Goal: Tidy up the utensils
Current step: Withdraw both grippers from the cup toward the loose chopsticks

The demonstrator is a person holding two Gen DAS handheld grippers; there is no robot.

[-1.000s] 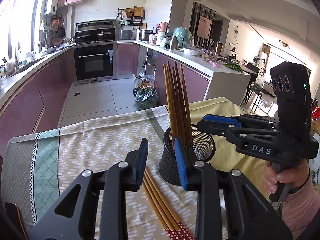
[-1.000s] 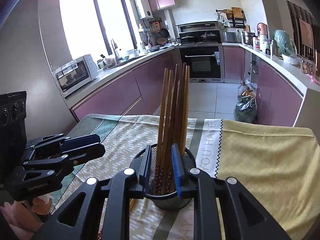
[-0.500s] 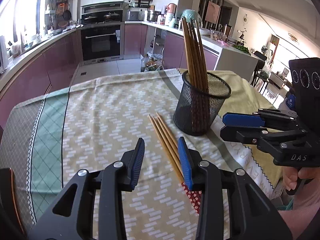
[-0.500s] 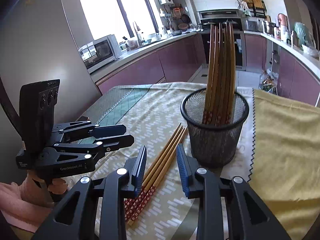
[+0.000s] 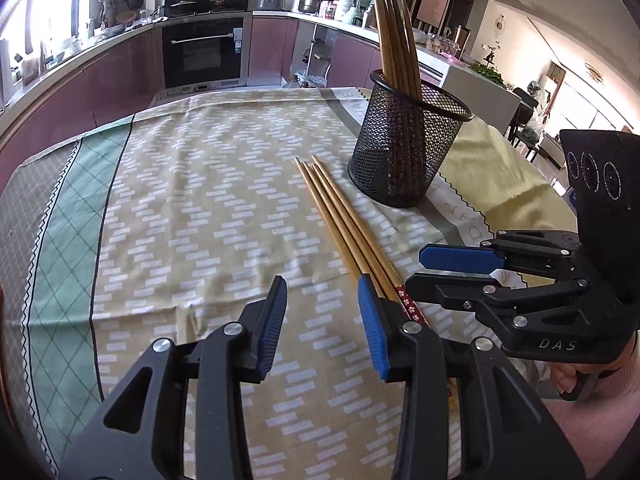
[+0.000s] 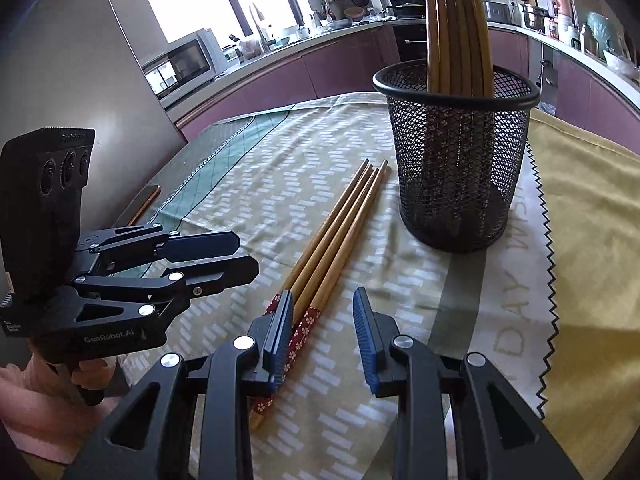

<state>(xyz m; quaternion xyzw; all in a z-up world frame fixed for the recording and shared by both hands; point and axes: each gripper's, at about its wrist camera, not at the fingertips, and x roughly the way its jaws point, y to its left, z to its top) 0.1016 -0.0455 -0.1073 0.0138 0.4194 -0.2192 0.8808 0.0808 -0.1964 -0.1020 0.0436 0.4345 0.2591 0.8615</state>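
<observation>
Left tongs [image 5: 322,324]: we see them released, the blue pads apart, with nothing between them. They hang low over the tablecloth [image 5: 192,208], and the right pad sits just beside the patterned ends of the loose chopsticks.
Right tongs [image 6: 322,336]: we see them released too and holding nothing. The left pad hides part of the chopsticks' red flowered ends.
Loose chopsticks [image 6: 336,232]: we count about four lying flat and side by side on the cloth, the plain tips pointing toward the basket and the flowered ends near us.
Basket [image 5: 404,148]: we see a black mesh cup upright on the table, just beyond the loose chopsticks' tips.
Standing chopsticks [image 6: 456,28]: we see a bunch upright in the basket, leaning together against its rim.
</observation>
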